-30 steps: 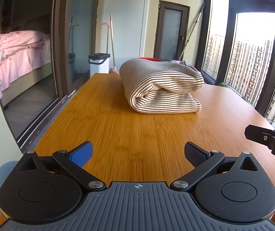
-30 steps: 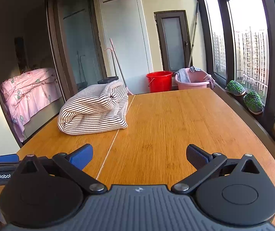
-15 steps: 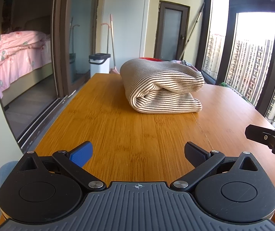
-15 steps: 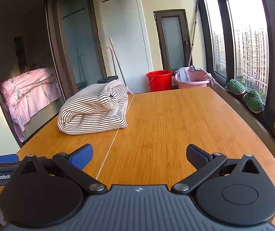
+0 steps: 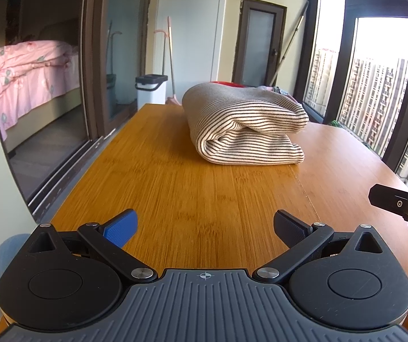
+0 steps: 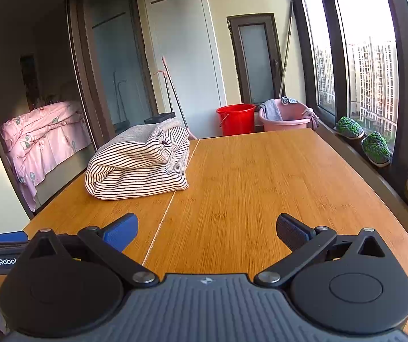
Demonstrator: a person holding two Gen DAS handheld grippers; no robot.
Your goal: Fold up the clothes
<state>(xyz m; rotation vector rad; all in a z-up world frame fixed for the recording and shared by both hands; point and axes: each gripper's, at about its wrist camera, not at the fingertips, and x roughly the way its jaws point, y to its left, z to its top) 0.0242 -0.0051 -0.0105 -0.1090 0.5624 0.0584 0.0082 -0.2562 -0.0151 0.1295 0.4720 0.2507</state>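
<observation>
- The left claw (image 5: 205, 225) hangs over the near edge of the table (image 5: 204, 199), spread wide, with nothing in it.
- The right claw (image 6: 206, 228) sits beside it, equally wide and empty; each view catches the other claw at its edge.
- The striped garment (image 5: 246, 125) lies folded in a thick bundle toward the far left part of the table, well apart from both claws.
- Risk, as I judge it: the top layer bulges loosely, so a one-sided pinch or push could spring the fold open or drag the bundle toward the table's left edge.
- Only the right view shows the red bucket (image 6: 236, 119), the pink basin (image 6: 285, 115) and the open rolled end of the garment; the left view shows its closed fold.
</observation>
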